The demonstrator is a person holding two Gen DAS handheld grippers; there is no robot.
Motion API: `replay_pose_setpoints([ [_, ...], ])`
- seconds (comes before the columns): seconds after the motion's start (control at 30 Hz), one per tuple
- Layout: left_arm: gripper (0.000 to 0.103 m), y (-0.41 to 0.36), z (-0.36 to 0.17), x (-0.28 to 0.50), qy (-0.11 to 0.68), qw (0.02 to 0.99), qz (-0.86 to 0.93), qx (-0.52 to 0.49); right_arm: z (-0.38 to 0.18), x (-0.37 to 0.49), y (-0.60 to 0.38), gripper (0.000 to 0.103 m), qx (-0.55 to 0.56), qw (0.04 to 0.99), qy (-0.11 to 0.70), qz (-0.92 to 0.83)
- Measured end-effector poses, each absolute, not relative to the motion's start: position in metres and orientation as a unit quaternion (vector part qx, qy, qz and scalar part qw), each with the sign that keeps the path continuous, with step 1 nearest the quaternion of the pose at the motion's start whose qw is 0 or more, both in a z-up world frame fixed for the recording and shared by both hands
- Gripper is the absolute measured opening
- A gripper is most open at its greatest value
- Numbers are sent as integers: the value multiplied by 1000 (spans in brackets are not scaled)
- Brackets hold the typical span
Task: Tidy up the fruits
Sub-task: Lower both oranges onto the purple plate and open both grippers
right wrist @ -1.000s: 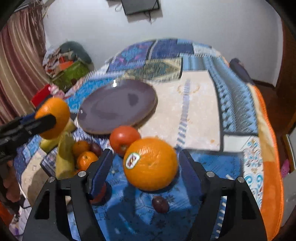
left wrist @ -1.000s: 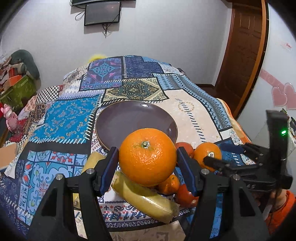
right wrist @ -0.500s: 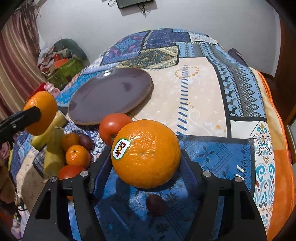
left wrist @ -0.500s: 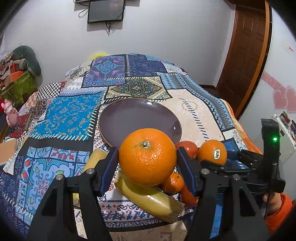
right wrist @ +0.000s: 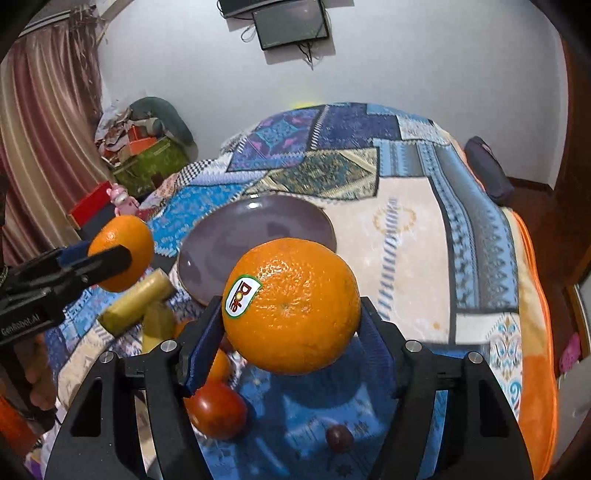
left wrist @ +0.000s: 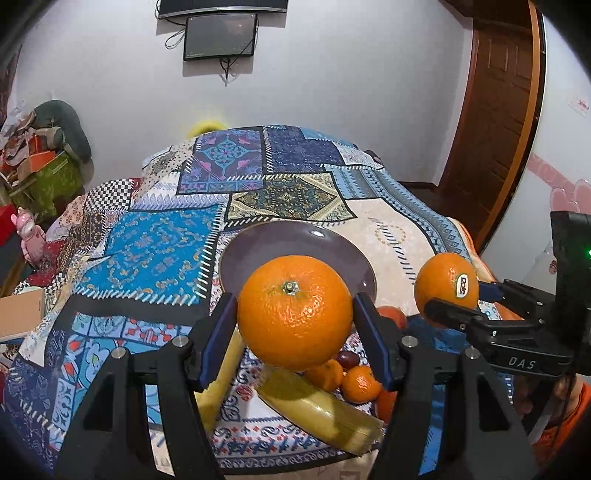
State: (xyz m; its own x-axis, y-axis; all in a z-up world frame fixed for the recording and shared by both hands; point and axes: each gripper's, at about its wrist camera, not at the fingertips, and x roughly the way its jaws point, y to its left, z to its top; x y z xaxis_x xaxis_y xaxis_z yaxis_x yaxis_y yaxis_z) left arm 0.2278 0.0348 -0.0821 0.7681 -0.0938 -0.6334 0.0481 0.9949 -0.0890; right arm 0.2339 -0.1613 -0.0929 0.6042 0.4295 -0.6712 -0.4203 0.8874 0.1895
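Oranges — stemmed orange pinched by left gripper, stickered orange by right gripper — above plate.

You have two oranges, one plate, two bananas, two tomatoes, two grippers.

Wall: white, dark screen mounted high
Door: brown wooden door, right
Curtain: striped curtain, far left
Bed: patchwork quilt

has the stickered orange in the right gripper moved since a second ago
Yes. The stickered orange was lifted off the blanket, now overlapping the plate rim.
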Motion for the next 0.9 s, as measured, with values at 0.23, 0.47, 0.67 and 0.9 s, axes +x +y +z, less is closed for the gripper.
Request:
replay_pose_setpoints([
  [0.23,64,47,-83,250,346,937,-30,-32,-94,259,-143,67,1,892,376,250],
  [0.47,64,57,-95,276,363,931,-20,-23,-96,285,-130,67,-5,890,377,257],
  [0.67,64,62,-106,301,382,923,-23,-32,-103,300,-121,67,-16,885,386,261],
  [0.9,64,61,-107,323,388,921,-28,-21,-117,312,-111,67,-30,872,410,266],
])
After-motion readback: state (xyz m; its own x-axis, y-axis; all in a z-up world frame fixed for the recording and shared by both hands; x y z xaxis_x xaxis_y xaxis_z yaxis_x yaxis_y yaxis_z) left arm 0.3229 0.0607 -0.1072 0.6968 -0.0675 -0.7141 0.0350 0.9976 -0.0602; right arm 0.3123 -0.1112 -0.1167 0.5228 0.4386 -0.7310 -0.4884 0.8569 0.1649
